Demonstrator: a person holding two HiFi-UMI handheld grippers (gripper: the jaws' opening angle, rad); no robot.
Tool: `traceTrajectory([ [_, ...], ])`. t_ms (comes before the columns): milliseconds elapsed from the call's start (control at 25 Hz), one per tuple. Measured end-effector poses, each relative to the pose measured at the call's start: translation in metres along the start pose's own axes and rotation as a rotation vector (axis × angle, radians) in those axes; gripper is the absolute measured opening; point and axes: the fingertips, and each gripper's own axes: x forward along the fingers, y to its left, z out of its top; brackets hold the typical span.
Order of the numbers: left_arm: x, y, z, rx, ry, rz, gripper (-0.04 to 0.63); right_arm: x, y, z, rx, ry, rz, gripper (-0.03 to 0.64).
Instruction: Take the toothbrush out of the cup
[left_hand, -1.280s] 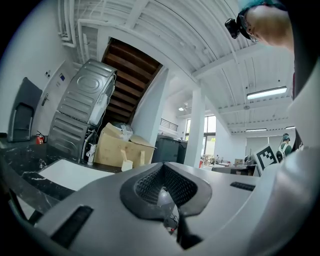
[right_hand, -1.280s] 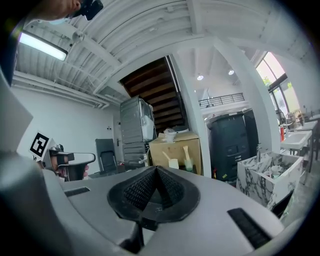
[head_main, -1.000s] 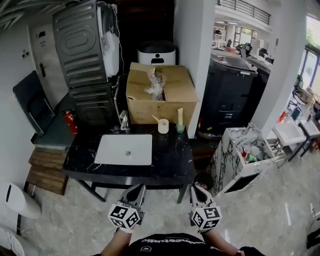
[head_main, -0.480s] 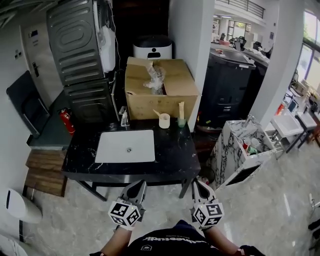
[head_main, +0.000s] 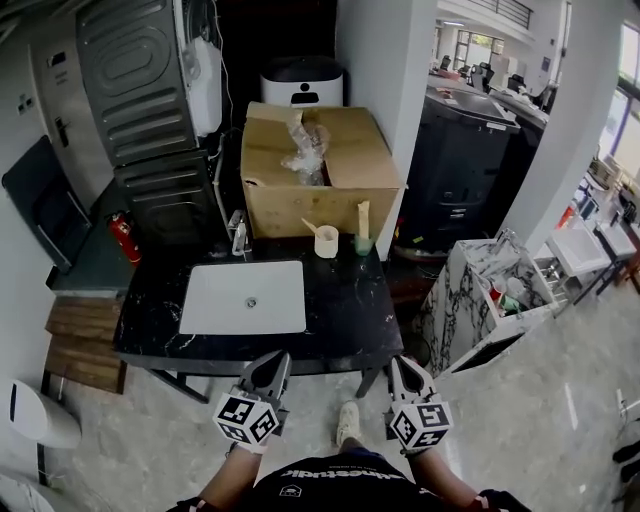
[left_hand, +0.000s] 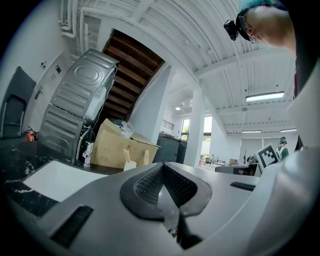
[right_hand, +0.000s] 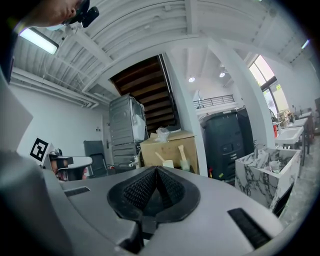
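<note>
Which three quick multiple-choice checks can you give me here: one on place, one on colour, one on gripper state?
1. Where do the cream cup and green cup stand?
A. at the back of the counter, before the cardboard box
B. in the sink
C. on the floor
2. What colour is the counter?
A. white
B. black
C. wood brown
3. How are the left gripper and right gripper?
A. both shut, empty
B. left shut on the toothbrush
C. both wide open
Key: 1 A, both stand against the box; 2 B, dark top around a white basin; 3 A, pads meet, nothing between.
</note>
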Motion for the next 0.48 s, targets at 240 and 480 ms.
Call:
traceTrajectory([
  [240, 0.085, 0.030, 0.009, 0.017, 0.000, 0.019, 0.015, 0.086, -0.043, 0.024, 0.003, -0.021, 0.042, 0.037],
  [480, 0.181, 0.055, 0.028, 0.014, -0.016, 0.051, 0.015, 0.169, -0.089, 0.057, 0.001, -0.026, 0.106, 0.037],
])
